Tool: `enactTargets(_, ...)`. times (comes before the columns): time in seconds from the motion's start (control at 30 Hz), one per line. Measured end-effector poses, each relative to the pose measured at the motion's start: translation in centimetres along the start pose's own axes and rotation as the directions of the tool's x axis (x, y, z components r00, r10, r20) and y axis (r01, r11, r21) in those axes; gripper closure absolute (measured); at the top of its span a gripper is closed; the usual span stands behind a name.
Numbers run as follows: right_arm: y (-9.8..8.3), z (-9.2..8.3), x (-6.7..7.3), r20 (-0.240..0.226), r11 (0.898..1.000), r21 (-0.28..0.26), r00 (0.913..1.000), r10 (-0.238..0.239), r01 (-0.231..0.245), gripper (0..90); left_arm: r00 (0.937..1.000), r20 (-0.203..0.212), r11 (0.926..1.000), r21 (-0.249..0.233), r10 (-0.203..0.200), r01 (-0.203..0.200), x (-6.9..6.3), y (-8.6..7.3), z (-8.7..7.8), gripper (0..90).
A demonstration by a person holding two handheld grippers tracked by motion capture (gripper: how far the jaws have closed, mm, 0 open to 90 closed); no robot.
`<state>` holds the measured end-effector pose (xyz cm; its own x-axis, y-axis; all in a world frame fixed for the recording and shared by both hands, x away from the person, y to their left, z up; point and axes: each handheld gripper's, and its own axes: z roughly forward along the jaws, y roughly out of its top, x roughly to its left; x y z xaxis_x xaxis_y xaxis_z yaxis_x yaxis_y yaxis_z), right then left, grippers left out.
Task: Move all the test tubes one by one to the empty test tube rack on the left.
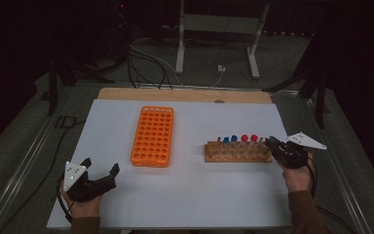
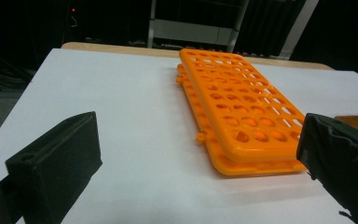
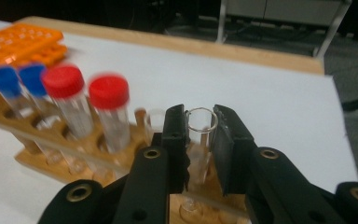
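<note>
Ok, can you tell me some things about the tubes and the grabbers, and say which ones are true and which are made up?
1. The right gripper is closed on an open glass tube with no cap. True.
2. That tube stands in the orange rack. False: it stands in the wooden rack.
3. The wooden rack holds two blue-capped tubes and two red-capped tubes. True.
4. The left gripper is holding a tube. False: its jaws are open with nothing between them.
5. The orange rack is full of tubes. False: its holes are all empty.
</note>
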<state>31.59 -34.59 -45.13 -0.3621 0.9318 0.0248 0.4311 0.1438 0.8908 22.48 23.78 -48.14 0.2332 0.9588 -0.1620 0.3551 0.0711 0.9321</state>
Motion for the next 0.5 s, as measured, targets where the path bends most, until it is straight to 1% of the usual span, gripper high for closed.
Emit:
enactTargets(0.03,0.3,-0.3,0.1,0.003,1.0,-0.012,1.0,-0.005,0.005,75.8,1.0,0.0,1.0,0.0,0.0,0.0,0.0,0.0,0.0,0.7)
enactTargets(0.07,0.3,-0.3,0.1,0.003,1.0,-0.012,1.0,-0.005,0.005,75.8,1.0,0.001,1.0,-0.002,0.001,-0.001,0.0,0.0,-0.1,0.7)
enactTargets(0.1,1.1,-0.9,0.2,0.004,0.999,-0.038,1.0,-0.006,0.007,75.9,1.0,0.002,1.0,-0.005,0.002,-0.002,0.0,0.1,-0.1,0.7)
enactTargets(0.13,1.5,-1.2,0.3,0.005,0.999,-0.053,0.9999,-0.01,0.011,75.9,1.0,0.004,1.0,-0.008,0.004,-0.004,0.0,0.1,-0.2,0.7)
enactTargets(0.27,2.7,-2.5,0.7,0.025,0.994,-0.104,0.9988,-0.041,0.043,75.9,1.0,0.006,1.0,-0.007,0.003,-0.003,0.0,0.1,-0.1,0.7)
enactTargets(0.3,2.7,-2.5,0.7,0.025,0.994,-0.104,0.9988,-0.041,0.043,75.9,0.9999,0.011,0.9999,-0.006,0.01,-0.009,0.0,0.2,-0.1,0.7)
enactTargets(0.37,3.4,-3.3,0.9,0.006,0.991,-0.13,0.9993,-0.036,0.036,75.9,0.9998,0.013,0.9998,-0.01,0.018,-0.018,-0.2,0.3,-0.2,0.7)
enactTargets(0.43,3.5,-3.6,0.9,-0.001,0.99,-0.136,0.9994,-0.034,0.034,75.9,0.9995,0.028,0.9997,-0.019,0.012,-0.011,-0.3,0.4,-0.2,0.7)
enactTargets(0.47,3.7,-3.8,1.0,-0.013,0.989,-0.143,0.9994,-0.032,0.029,75.9,0.9992,0.039,0.9997,-0.021,0.012,-0.011,-0.4,0.4,-0.3,0.7)
enactTargets(0.5,3.9,-4.0,1.2,-0.041,0.989,-0.147,0.9988,-0.026,0.02,75.9,0.9987,0.047,0.9996,-0.023,0.016,-0.015,-0.6,0.5,-0.3,0.7)
